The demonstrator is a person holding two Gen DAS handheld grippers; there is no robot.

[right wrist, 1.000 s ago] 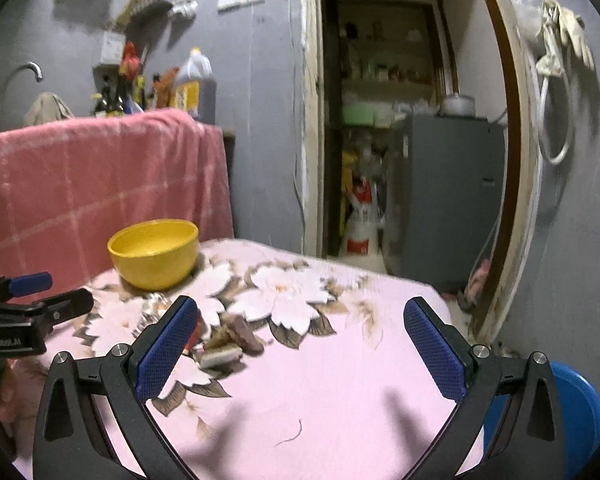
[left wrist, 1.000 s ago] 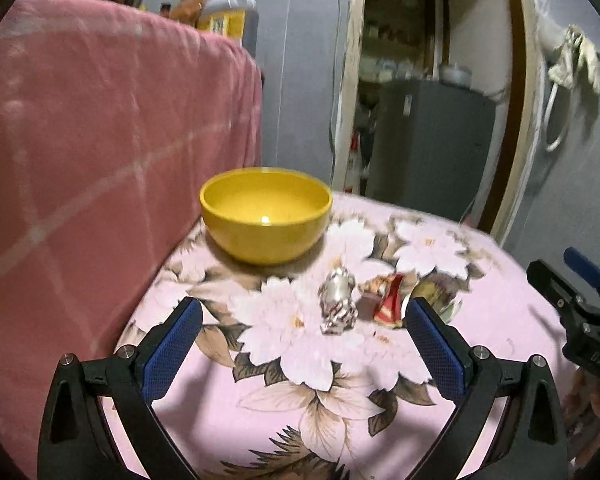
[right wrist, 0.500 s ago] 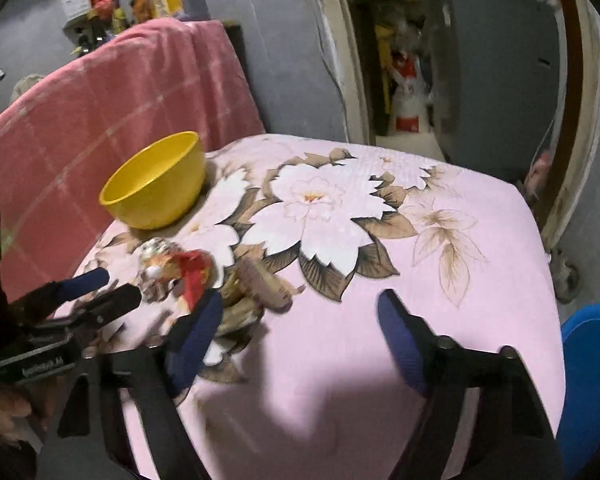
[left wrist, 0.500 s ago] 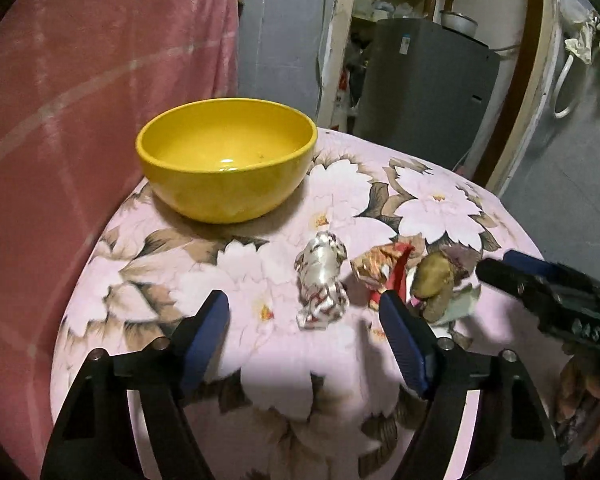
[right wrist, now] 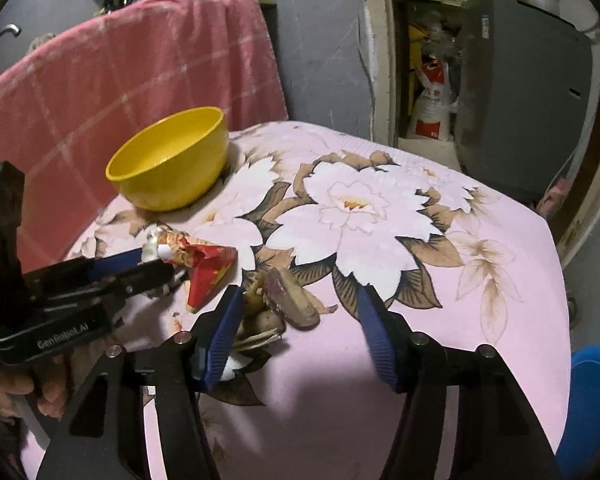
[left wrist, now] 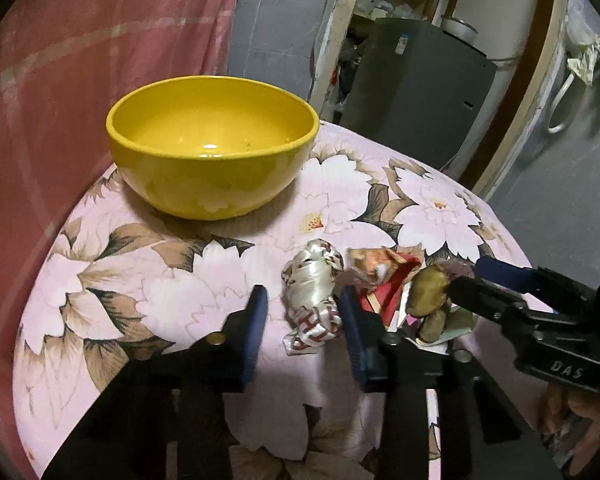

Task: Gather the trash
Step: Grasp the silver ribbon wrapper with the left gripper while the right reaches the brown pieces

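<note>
A crumpled silver wrapper (left wrist: 314, 292) lies on the floral tablecloth between the fingers of my left gripper (left wrist: 303, 316). Its jaws are closing. The right pad is at the wrapper's edge and a gap remains at the left pad. A red wrapper (left wrist: 384, 280) (right wrist: 208, 272) lies beside it, then brown peels (left wrist: 428, 292) (right wrist: 292, 296). My right gripper (right wrist: 298, 328) straddles the peels with its jaws closing and neither pad pressing. Each gripper shows in the other's view: the right gripper (left wrist: 466, 280) and the left gripper (right wrist: 156, 266). A yellow bowl (left wrist: 204, 196) (right wrist: 168, 184) stands behind the trash.
A pink checked cloth (left wrist: 80, 80) hangs close behind the bowl on the left. The table's edge (right wrist: 556, 280) drops off at the right, with a blue bin (right wrist: 596, 384) below it. A grey appliance (right wrist: 520, 92) stands in the doorway beyond.
Both grippers came forward and down toward the trash, and their jaws narrowed. The left now brackets the silver wrapper. The right now brackets the peels.
</note>
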